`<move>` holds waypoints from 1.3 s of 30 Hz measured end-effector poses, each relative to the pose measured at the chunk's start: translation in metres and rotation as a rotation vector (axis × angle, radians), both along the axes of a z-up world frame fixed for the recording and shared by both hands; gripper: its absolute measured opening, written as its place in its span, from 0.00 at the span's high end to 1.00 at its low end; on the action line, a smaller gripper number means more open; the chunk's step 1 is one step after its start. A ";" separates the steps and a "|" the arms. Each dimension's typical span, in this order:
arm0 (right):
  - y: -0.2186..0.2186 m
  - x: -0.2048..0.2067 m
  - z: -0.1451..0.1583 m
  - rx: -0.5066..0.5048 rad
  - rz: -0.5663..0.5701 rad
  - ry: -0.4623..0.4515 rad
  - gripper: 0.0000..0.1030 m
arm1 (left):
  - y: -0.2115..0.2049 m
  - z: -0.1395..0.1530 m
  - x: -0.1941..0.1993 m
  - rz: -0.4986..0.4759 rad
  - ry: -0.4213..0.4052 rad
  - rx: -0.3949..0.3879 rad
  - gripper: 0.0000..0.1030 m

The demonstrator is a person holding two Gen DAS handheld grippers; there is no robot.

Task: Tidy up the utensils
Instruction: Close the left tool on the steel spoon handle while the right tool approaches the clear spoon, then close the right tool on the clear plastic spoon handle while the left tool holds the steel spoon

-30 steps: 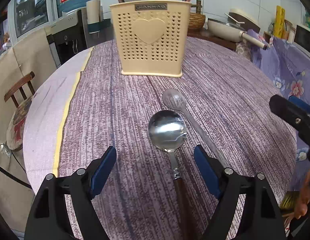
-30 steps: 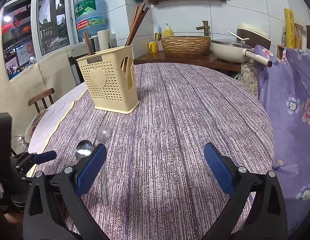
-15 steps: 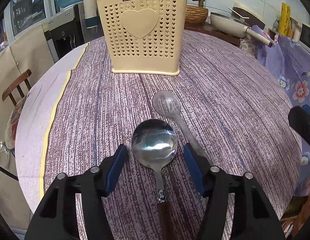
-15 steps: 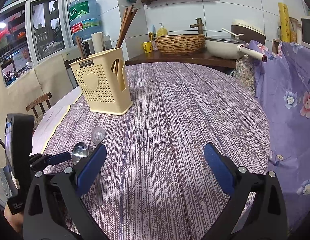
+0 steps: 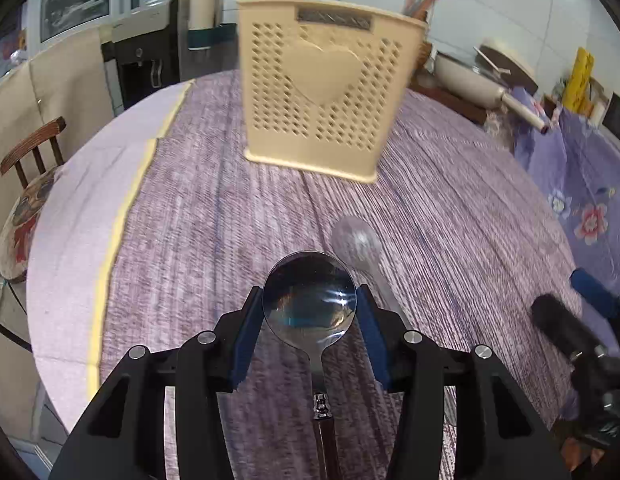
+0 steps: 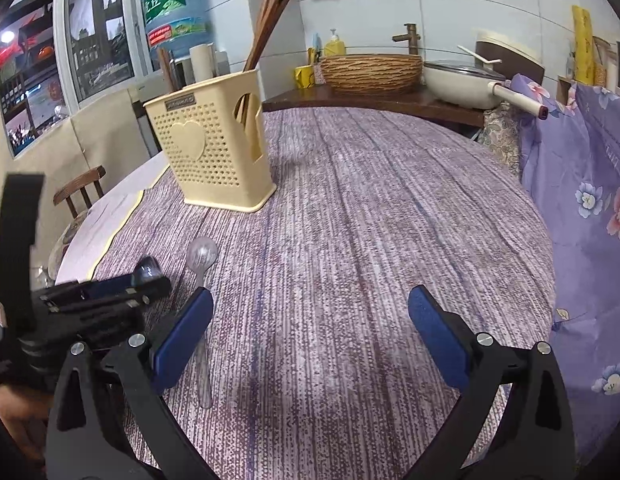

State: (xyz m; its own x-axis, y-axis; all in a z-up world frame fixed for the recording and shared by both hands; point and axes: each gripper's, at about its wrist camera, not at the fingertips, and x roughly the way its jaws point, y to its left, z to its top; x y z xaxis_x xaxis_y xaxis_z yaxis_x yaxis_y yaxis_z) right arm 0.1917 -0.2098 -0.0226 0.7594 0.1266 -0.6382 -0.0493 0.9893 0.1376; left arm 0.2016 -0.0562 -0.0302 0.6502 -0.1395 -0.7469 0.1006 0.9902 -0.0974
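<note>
My left gripper (image 5: 309, 312) is shut on the bowl of a metal spoon (image 5: 310, 300) with a dark handle and holds it lifted off the round table. A second, clear spoon (image 5: 355, 244) lies on the purple cloth just beyond it, also in the right wrist view (image 6: 202, 258). The cream perforated utensil holder (image 5: 321, 88) with a heart stands further back, with chopsticks in it (image 6: 270, 12). My right gripper (image 6: 310, 330) is open and empty above the table's near edge. The left gripper (image 6: 106, 292) shows at its left.
The round table (image 6: 369, 200) carries a purple striped cloth. A wooden chair (image 5: 30, 152) stands at the left edge. A purple flowered cloth (image 6: 581, 176) hangs at the right. A counter behind holds a wicker basket (image 6: 371, 72) and a pan (image 6: 461, 80).
My left gripper moved forward over the metal spoon, closed its jaws on the bowl and lifted it. The right gripper stayed open and shifted slightly.
</note>
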 end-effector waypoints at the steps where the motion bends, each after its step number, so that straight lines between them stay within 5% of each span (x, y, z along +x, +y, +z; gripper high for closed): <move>1: 0.004 0.003 -0.001 0.002 0.016 0.013 0.06 | 0.007 0.004 0.000 0.013 -0.011 -0.010 0.54; 10: 0.065 0.037 -0.019 -0.088 0.180 0.128 0.07 | 0.049 0.026 -0.002 0.094 -0.071 -0.074 0.54; 22: 0.116 0.091 -0.036 -0.163 0.245 0.261 0.31 | 0.071 0.036 -0.008 0.115 -0.112 -0.103 0.54; 28: 0.122 0.106 -0.037 -0.161 0.238 0.259 0.38 | 0.074 0.037 -0.009 0.116 -0.116 -0.107 0.54; 33: 0.124 0.114 -0.035 -0.155 0.231 0.252 0.64 | 0.076 0.037 -0.008 0.109 -0.118 -0.107 0.54; 39: 0.112 0.112 -0.022 -0.090 0.232 0.216 0.64 | 0.072 0.042 -0.007 0.102 -0.135 -0.102 0.54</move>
